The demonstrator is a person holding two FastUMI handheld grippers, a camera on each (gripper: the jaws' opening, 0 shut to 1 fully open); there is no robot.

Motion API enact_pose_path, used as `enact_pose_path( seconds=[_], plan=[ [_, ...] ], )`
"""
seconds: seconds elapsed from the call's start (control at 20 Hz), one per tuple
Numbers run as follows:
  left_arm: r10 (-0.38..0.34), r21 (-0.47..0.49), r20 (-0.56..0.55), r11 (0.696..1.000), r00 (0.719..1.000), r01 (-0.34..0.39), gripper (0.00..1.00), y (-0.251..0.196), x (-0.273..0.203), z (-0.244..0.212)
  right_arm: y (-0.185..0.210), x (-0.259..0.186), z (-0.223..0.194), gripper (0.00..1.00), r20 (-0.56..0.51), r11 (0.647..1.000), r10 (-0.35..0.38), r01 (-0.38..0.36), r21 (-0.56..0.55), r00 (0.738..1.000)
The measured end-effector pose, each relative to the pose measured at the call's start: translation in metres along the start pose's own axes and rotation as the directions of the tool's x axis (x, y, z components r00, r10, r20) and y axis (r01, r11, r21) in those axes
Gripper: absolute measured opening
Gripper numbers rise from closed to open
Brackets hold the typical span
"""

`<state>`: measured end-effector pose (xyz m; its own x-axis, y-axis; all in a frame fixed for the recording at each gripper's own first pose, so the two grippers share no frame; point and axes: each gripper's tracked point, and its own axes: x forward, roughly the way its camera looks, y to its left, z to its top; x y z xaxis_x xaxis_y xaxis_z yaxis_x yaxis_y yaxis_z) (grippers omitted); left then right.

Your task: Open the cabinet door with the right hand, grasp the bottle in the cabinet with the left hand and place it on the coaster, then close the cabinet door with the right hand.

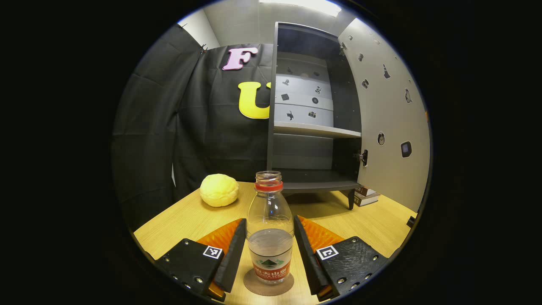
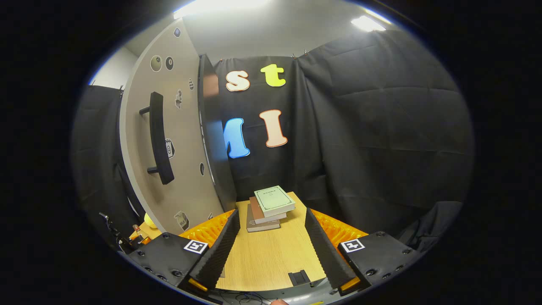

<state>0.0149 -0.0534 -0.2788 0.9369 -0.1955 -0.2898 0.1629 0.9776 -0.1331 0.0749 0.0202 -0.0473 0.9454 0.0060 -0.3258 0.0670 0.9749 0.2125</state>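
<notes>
A clear bottle (image 1: 270, 237) with a red neck ring, no cap and some water in it stands upright on a round brown coaster (image 1: 254, 286) on the wooden table. My left gripper (image 1: 270, 218) is shut on the bottle, one finger against each side. Behind it the dark cabinet (image 1: 315, 131) stands with its shelves bare and its grey door (image 1: 389, 110) swung wide to the right. In the right gripper view, my right gripper (image 2: 272, 214) is open over the table with nothing between its fingers. The door's outer face (image 2: 186, 140) and its black bar handle (image 2: 159, 137) rise to the left of it.
A yellow round bun-like thing (image 1: 219, 190) lies on the table left of the cabinet. A stack of books (image 2: 271, 205) lies ahead of my right gripper; books (image 1: 366, 197) also show beneath the open door. A small black block (image 2: 299, 277) sits at the table's near edge.
</notes>
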Motion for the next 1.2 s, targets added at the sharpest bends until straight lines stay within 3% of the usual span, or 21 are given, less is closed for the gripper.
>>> enact_pose_path(
  seconds=[0.6,1.0,1.2],
  plan=[
    [0.034,0.020,-0.002,0.999,0.999,-0.034,0.66,-0.002,-0.023,0.016,0.014,0.015,0.011,0.98,0.022,0.999,0.041,-0.041,0.026,0.999],
    [0.051,0.007,0.110,0.999,0.993,-0.052,0.66,-0.005,-0.041,0.118,0.025,0.031,0.050,0.98,0.084,0.996,0.086,-0.089,0.031,0.993],
    [0.058,-0.025,0.143,0.998,0.988,-0.055,0.66,-0.012,-0.042,0.178,0.044,0.050,0.071,0.98,0.097,0.988,0.154,-0.156,0.019,0.983]
  ],
)
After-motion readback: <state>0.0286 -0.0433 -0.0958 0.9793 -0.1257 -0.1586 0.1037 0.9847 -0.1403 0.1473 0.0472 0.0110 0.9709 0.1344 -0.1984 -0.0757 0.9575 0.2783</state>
